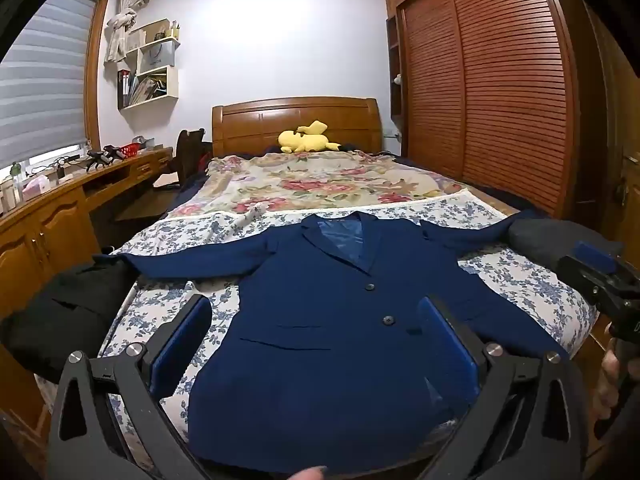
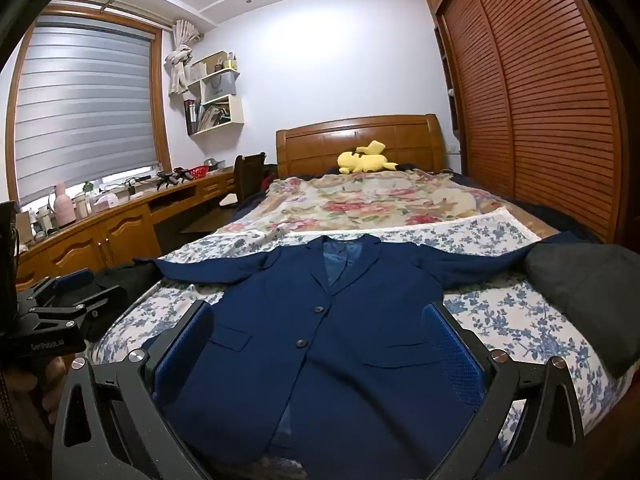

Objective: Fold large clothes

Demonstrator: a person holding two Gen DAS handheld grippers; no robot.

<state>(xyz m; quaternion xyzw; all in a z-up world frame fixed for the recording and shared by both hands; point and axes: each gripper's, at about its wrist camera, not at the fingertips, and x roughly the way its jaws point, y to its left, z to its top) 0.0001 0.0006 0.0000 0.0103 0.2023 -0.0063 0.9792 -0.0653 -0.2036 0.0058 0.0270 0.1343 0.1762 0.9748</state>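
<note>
A navy blazer lies flat and face up on the bed, collar toward the headboard, both buttons done up, sleeves stretched out to either side. My left gripper hovers open over its lower left half with nothing between the blue pads. In the right wrist view the blazer fills the middle, and my right gripper hangs open above its hem, holding nothing. Each gripper shows at the edge of the other's view: the right gripper and the left gripper.
A black garment lies at the bed's left edge and a dark grey one at the right. A yellow plush toy rests by the wooden headboard. A desk runs along the left and a slatted wardrobe along the right.
</note>
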